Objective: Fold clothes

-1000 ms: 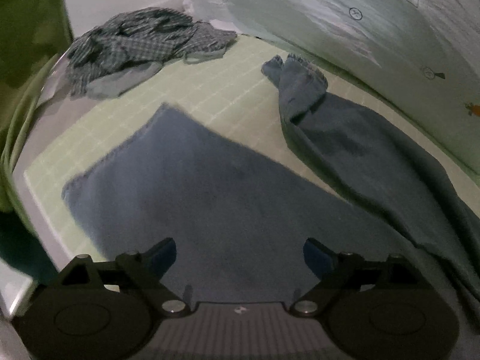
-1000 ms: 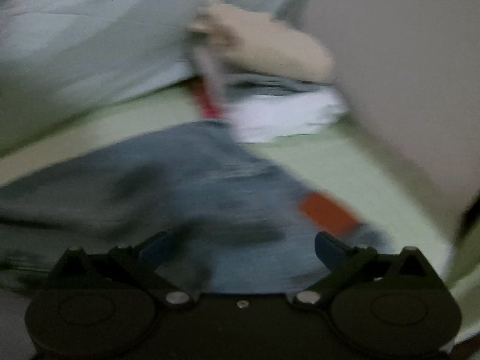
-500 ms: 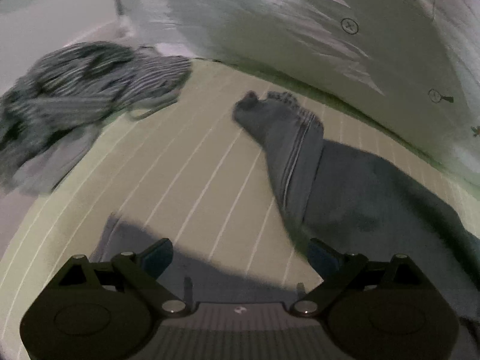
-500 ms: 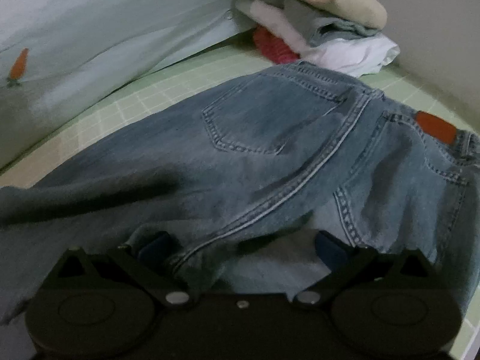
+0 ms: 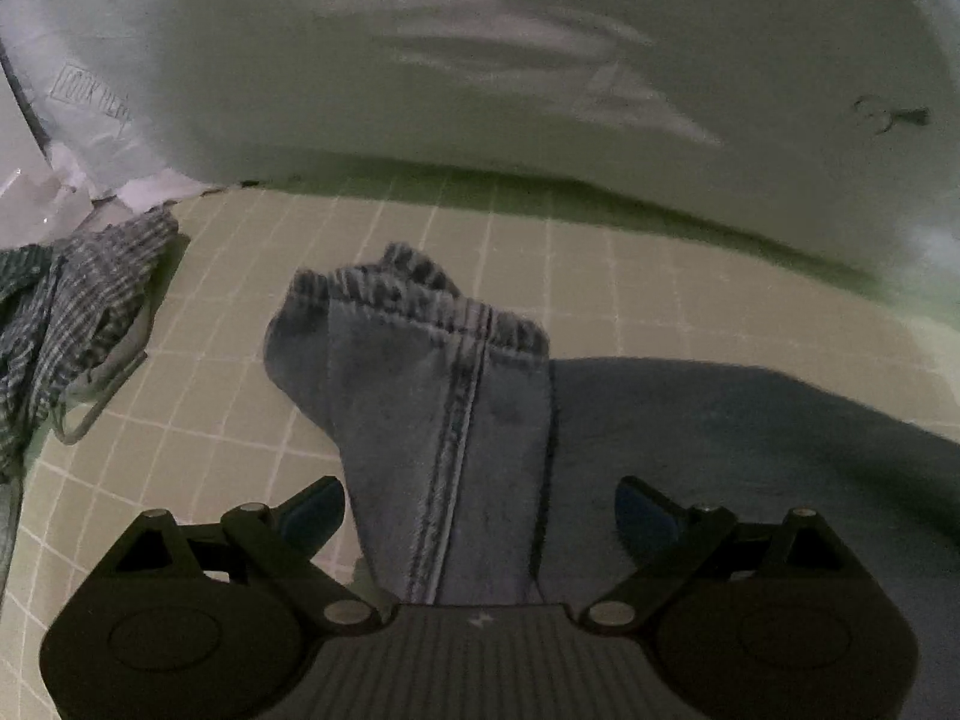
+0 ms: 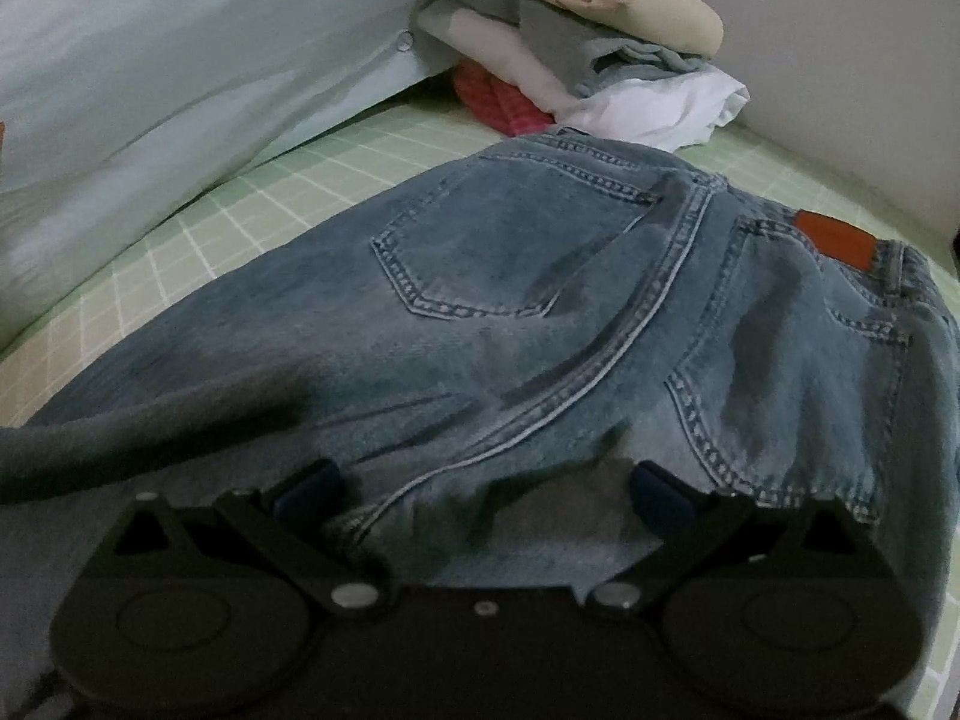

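two grippers, both with fingers spread wide and clamping nothing, sit low over a pair of blue jeans (image 6: 540,312) spread on a pale green sheet with a white grid (image 5: 630,276). the left gripper (image 5: 480,510) looks along one trouser leg, whose hem (image 5: 414,300) lies bunched and turned up on the sheet ahead; the denim runs back between the two blue fingertips (image 5: 312,510) without being pinched. off to the left edge of that view a crumpled checked garment (image 5: 78,312) lies on the sheet, apart from the leg, and a light green pillow or duvet (image 5: 480,72) with small printed marks rises behind. the right gripper (image 6: 486,492) faces the seat of the jeans, back pockets and centre seam up, with the brown waistband patch (image 6: 834,237) at the far right; cloth bulges up between its fingers, but they stand apart from it. beyond the waistband a stack of folded clothes (image 6: 600,60) in beige, grey, white and red rests by the wall, just touching the denim's edge.
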Demonstrator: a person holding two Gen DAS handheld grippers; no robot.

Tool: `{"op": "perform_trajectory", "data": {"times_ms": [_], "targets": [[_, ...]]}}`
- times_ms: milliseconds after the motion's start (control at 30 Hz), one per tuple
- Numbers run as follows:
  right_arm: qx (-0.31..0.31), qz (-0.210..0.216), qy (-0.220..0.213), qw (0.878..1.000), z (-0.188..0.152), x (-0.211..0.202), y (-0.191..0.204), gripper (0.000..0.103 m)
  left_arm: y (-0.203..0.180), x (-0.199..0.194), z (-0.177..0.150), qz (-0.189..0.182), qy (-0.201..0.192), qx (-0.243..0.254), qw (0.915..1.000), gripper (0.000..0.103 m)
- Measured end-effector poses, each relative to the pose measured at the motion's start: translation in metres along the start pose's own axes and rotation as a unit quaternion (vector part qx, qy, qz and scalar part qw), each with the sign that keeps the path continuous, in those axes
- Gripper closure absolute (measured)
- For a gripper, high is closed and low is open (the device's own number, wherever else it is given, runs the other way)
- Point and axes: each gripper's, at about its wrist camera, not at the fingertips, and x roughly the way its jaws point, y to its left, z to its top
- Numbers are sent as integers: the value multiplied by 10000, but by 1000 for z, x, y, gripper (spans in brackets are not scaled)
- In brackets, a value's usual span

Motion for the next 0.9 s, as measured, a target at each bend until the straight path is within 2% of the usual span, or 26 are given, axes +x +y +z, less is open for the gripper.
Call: {"op": "perform_trajectory", "data": {"times_ms": [33,67,100,133,167,200,300,433,467,567,600,700,733,800,867,900], "targets": [[0,-6,12,10000,1,0,1,0,3,2,-1,16,41,-111,9999,12],[-10,0,27,10000,1,1,1,0,6,5,-1,30,84,-233,9997,29],[-23,10,41,10000,2,1,1,0,11,4,-2,-16,67,-389,9992,33],[-41,24,50,10000,3,2,1,0,17,3,-2,-80,32,-556,9984,55],[-61,39,57,10000,3,3,1,0,24,-1,-1,-155,-28,-667,9976,83],[-78,49,60,9999,4,3,1,0,30,-6,1,-233,-96,-762,9968,86],[-150,88,66,9998,5,5,1,0,52,-30,6,-492,-453,-1184,9907,88],[-231,159,71,9996,6,5,0,0,85,-92,-1,-803,-1338,-1395,9778,88],[-237,170,67,9996,6,5,0,0,92,-101,-7,-768,-1425,-1463,9759,85],[-243,182,33,9995,4,4,0,0,121,-106,-42,-288,-1069,-1948,9746,82],[-240,180,15,9995,3,3,0,0,131,-102,-58,-134,-815,-2199,9720,82],[-220,165,-16,9996,1,2,0,0,162,-87,-107,284,-4,-2996,9536,84],[-214,158,-16,9996,1,2,0,0,172,-87,-118,304,79,-3187,9474,83],[-208,144,-4,9997,2,2,1,0,185,-90,-131,337,116,-3390,9401,75],[-200,123,12,9997,2,2,2,0,188,-91,-129,447,77,-3333,9417,49],[-197,110,23,9997,3,2,2,0,188,-92,-126,512,32,-3280,9433,45]]}}
